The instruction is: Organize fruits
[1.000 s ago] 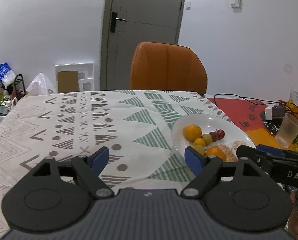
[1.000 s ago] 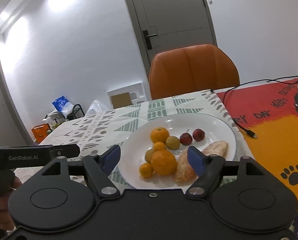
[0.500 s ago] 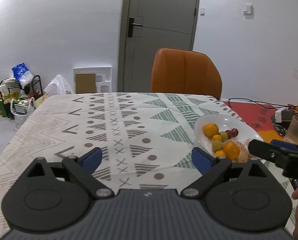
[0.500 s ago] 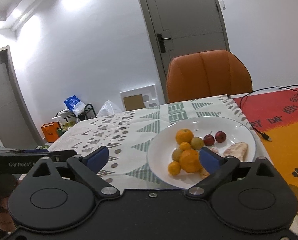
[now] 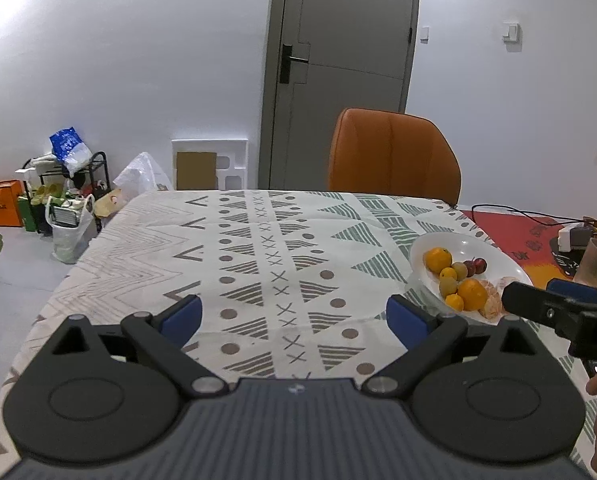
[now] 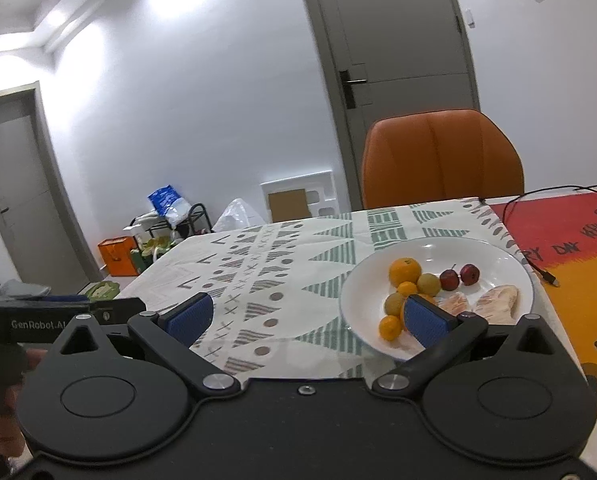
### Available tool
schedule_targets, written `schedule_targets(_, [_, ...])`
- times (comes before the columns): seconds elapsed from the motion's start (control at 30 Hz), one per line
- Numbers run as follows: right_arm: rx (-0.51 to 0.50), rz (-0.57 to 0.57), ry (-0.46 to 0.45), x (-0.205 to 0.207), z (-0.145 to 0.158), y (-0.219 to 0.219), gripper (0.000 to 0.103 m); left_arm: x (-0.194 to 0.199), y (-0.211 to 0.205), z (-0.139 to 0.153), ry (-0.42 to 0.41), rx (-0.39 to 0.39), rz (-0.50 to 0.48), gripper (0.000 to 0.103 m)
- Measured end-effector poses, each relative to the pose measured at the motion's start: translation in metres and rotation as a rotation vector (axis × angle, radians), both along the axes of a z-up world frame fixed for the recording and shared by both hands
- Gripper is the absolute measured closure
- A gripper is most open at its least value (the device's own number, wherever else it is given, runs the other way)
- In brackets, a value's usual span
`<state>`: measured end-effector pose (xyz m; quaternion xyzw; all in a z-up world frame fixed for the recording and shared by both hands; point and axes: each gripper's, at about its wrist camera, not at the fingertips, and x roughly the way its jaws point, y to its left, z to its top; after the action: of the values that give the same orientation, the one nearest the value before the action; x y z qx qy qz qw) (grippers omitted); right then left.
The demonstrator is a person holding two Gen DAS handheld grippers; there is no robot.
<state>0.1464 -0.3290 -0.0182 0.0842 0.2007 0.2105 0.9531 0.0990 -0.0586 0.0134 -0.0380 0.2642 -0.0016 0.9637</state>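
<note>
Across the left wrist view, my left tool [image 5: 294,318] hangs released over bare patterned cloth on the surface [image 5: 258,248], nothing between its blue pads [image 5: 180,316]. The plate [image 5: 498,258] sits ahead and to the right, well clear of the pads. On it lie oranges [image 5: 438,259], small greenish fruit [image 5: 448,286], two red fruit [image 5: 476,266] and peeled segments [image 5: 494,304]. My right tool [image 5: 554,308] shows at the right edge, just beside the plate's near rim.

Across the right wrist view, the right tool [image 6: 306,318] also stands released and empty. Its right pad [image 6: 426,320] overlaps the plate [image 6: 510,260] in the picture, covering part of the fruit pile; I cannot tell whether it touches anything. The left pad [image 6: 190,316] hangs over cloth. The left tool [image 6: 54,320] shows at the left edge.

Handling judgement: the oranges [image 6: 405,271] look firm, round and light, inclined to roll; I would take one across its widest part. The red fruit [image 6: 469,274] is small and smooth, likely to slip. The segments [image 6: 498,298] look soft and would bruise under a hard squeeze. The plate looks breakable and may slide on cloth.
</note>
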Motion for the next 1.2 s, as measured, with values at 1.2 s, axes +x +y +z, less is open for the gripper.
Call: schedule_targets(1.2, [-0.041, -0.043, 0.021, -0.064, 0.003, 0.011, 0.0, -0.09, 0.041, 0.0, 0.01, 0.026, 0.066, 0.003])
